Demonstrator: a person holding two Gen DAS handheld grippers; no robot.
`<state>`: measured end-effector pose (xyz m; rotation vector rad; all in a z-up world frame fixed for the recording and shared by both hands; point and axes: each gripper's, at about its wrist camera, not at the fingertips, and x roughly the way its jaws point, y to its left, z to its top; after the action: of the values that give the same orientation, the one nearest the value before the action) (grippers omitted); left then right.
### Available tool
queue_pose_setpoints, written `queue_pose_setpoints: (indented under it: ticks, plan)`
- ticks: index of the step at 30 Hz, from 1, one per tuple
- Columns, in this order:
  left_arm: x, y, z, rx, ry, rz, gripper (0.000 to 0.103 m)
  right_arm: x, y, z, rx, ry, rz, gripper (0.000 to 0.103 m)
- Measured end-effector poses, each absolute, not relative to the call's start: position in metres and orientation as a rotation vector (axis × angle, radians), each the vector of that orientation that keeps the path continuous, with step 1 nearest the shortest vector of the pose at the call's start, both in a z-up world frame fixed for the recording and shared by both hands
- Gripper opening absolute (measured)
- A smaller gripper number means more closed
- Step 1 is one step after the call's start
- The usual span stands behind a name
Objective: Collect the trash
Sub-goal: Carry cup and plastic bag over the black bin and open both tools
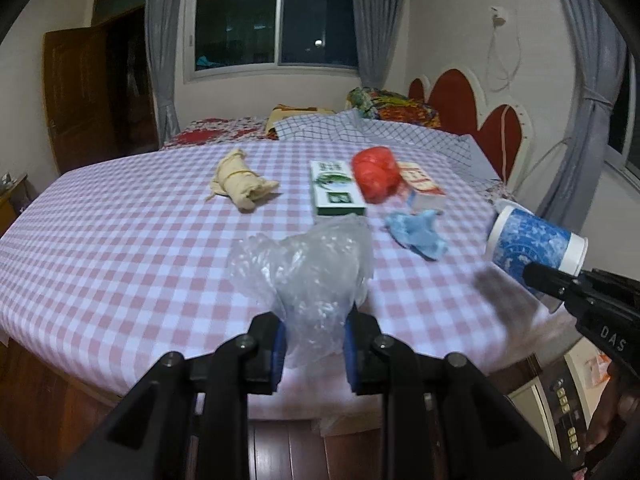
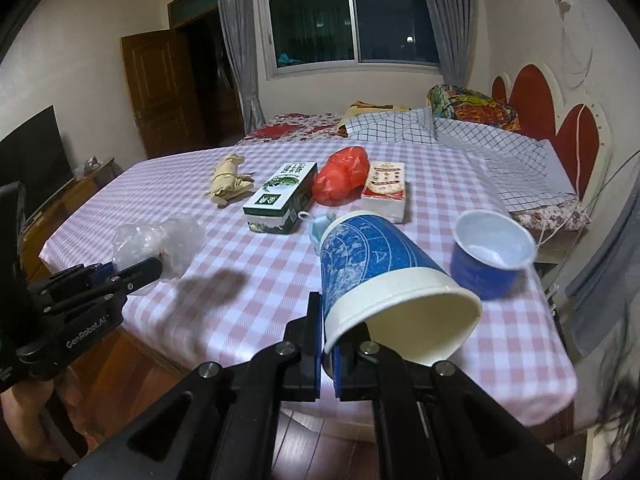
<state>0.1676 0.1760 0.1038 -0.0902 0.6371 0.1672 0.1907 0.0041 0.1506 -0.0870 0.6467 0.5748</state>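
The crumpled clear plastic bag (image 1: 308,276) is clamped between the blue pads of the left tongs (image 1: 314,342) and held up over the near edge of the bed (image 1: 120,264), which wears a pink-and-white checked sheet. The right tongs (image 2: 327,354) are pressed together on the rim wall of a blue paper cup (image 2: 384,276), which hangs tilted with its white mouth turned toward the camera. A second blue cup (image 2: 490,256) sits on the sheet just to the right of it, mouth up and leaning.

Farther in on the bed lies the rest of the litter: a crumpled blue mask (image 1: 418,232), partly hidden behind the held cup in the right wrist view; a green-and-white box (image 1: 336,192); a red plastic bag (image 1: 378,174) touching a red-and-white tissue pack (image 1: 424,190); and, well to the left, a tan bundle (image 1: 240,180) tied with what looks like a rubber band, though the picture is too soft to be sure.

Beyond are checked pillows (image 2: 400,124), a red headboard (image 1: 464,100), a dark window (image 1: 276,16) and a brown door (image 2: 160,92).
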Motion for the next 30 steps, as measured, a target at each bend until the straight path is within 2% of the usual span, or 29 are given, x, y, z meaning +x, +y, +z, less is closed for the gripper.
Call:
queue_pose_setpoints:
  ticks: [16,30]
  plan:
    - [0.152,0.057,0.102,-0.02,0.635,-0.039,0.025,0.137,-0.132,0.145,-0.029,0.651,0.403,0.004]
    - [0.159,-0.069,0.072,0.072,0.682,-0.257,0.025,0.109,-0.259,0.108,0.035,0.714,0.206,0.004]
